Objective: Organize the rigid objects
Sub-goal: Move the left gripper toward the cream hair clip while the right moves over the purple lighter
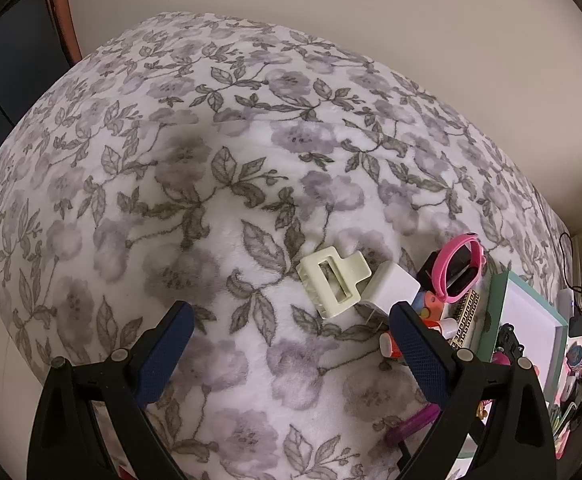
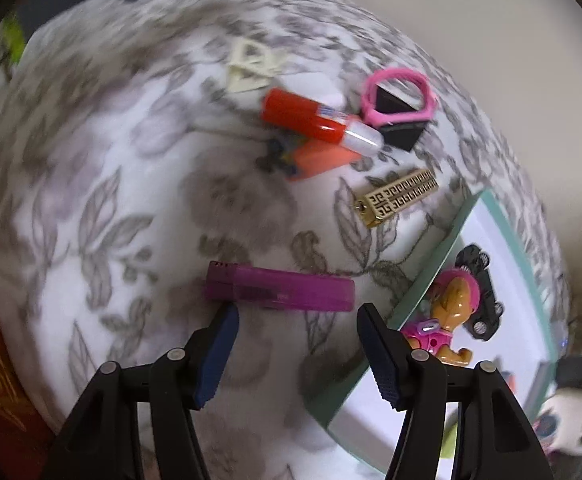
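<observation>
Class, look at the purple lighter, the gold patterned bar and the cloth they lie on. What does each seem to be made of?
Purple lighter: likely translucent plastic; its inner parts show through the body.
Gold patterned bar: probably metal, or metal-coated plastic; it has a brassy sheen and cut-out key pattern.
Cloth: soft fleece-like fabric; fuzzy, matte, floral-printed.

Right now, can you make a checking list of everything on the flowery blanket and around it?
Surface: flowery blanket, soft.
Job's things: purple lighter, red glue stick, gold clip, cream hair claw, pink ring; teal tray holds toy pup and black car.
Clutter: small items heaped by the tray.
Grippers: left gripper open, empty; right gripper open, just short of the lighter.
Cables: black cable, far right.
Surroundings: plain wall.
</observation>
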Demonstrator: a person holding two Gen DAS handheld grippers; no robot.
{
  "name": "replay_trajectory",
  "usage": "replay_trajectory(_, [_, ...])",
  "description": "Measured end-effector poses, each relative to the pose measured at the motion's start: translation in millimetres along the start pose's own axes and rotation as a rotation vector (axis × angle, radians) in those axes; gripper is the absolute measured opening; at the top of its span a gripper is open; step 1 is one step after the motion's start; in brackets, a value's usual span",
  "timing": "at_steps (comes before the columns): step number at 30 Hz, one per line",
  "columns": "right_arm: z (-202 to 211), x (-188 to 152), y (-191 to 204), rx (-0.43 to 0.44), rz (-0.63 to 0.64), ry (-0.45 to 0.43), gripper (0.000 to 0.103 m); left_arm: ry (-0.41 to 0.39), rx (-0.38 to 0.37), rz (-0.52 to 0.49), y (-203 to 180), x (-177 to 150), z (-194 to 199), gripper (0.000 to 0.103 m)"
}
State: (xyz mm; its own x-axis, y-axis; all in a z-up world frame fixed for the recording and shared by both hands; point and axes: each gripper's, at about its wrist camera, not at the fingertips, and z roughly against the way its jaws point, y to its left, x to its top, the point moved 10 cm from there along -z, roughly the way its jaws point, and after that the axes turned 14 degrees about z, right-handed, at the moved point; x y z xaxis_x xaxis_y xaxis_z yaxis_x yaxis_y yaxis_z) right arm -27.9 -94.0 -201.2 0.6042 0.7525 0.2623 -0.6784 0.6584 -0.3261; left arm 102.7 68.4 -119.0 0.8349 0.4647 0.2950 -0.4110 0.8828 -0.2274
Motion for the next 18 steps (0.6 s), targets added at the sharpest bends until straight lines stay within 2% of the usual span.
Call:
replay_trajectory(6, [-6.0, 9.5, -12.2, 0.061, -0.138, -0.03, 0.066, 0.003, 0.002, 0.007, 0.8, 0.4, -1.6, 0.098])
replay_trajectory(11, [-9.6, 14.9, -18.5, 0.078, -0.212, -0.042, 0.066, 0.003, 0.003, 0.012, 1.7, 1.6, -2.0, 0.098])
replay_trajectory(15, [-7.5, 14.6, -22.2, 0.131, -0.279, -0.069, 0.066, 0.004, 0.0, 0.007, 0.3, 1.0, -1.7, 0.098])
replay_trajectory(18, [-8.0, 15.5, -22.1, 0.145, -0.289, -0.069, 0.066, 0.005, -0.008, 0.007, -1.3, 0.6, -1.4, 0.098])
